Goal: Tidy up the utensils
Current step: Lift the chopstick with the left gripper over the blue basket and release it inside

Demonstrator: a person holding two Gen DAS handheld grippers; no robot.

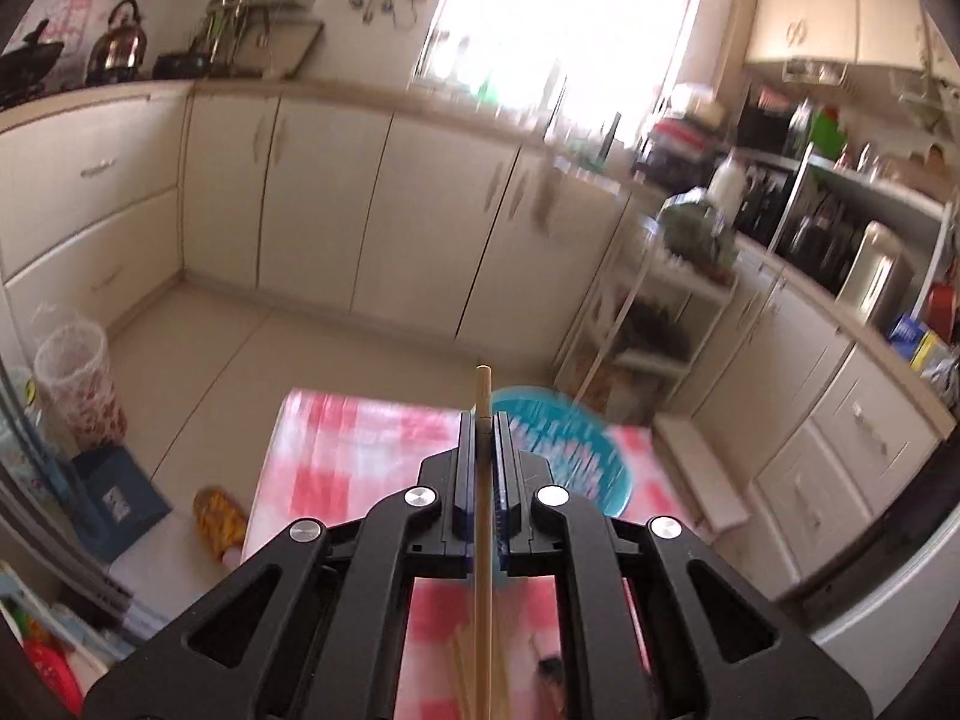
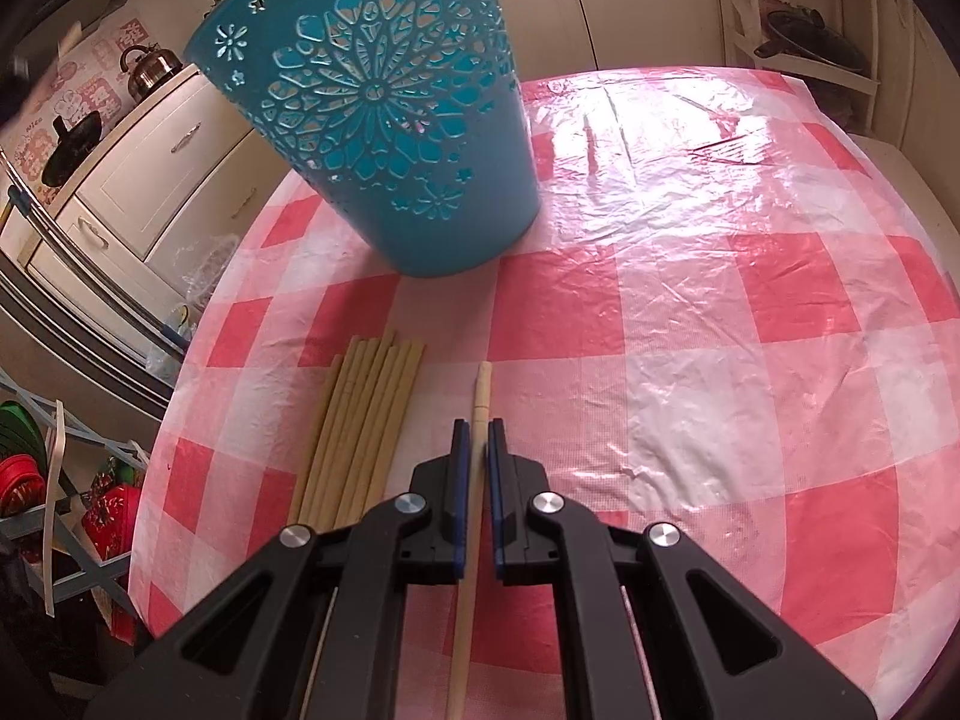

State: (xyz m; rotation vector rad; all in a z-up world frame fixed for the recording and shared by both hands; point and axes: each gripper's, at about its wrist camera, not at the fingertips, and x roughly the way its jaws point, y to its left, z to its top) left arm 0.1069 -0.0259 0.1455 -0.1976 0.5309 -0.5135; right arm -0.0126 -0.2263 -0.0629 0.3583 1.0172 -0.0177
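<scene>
left gripper [image 1: 482, 420]: jaws clamped (raised, near level) | right gripper [image 2: 477, 427]: jaws clamped, tilted down

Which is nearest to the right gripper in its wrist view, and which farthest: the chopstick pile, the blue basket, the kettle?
From the right gripper:
1. Chopstick pile, just left on the tablecloth.
2. Blue basket, ahead, left.
3. Kettle, far left on the counter.
</scene>
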